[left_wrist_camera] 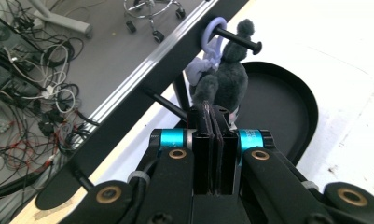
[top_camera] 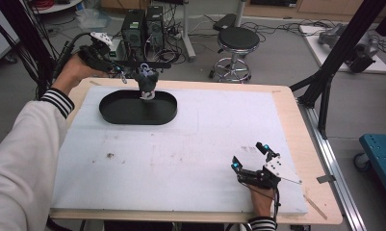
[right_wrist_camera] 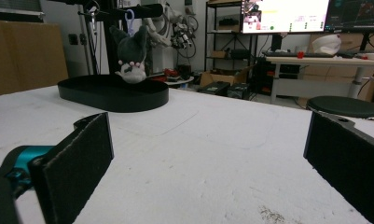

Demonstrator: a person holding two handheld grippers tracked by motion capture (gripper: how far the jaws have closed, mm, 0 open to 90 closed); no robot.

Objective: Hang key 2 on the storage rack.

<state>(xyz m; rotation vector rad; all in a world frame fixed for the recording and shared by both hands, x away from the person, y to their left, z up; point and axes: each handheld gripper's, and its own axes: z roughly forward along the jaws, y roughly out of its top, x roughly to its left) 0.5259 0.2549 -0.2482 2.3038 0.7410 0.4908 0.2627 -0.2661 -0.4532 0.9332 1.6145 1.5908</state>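
A dark grey plush toy (top_camera: pixel 146 80) (left_wrist_camera: pixel 226 79) (right_wrist_camera: pixel 131 53) hangs by a lilac ring (left_wrist_camera: pixel 212 32) from a black peg (left_wrist_camera: pixel 238 39) of a black bar, above an oval black tray (top_camera: pixel 118 113) (left_wrist_camera: pixel 278 107) (right_wrist_camera: pixel 114 95) at the far left of the table. My left gripper (top_camera: pixel 126 72) (left_wrist_camera: pixel 211 114) reaches in from the left; its jaws are pressed together on the toy's lower edge. My right gripper (top_camera: pixel 249 156) (right_wrist_camera: pixel 208 154) rests open near the table's front right, with nothing between its fingers.
A white foam mat (top_camera: pixel 181 144) covers most of the wooden table. Behind the table stand a black stool (top_camera: pixel 236 41) and computer towers (top_camera: pixel 142 26) with cables. A black frame leg (top_camera: pixel 335 62) rises at the right; a blue cart (top_camera: pixel 380 151) is beyond it.
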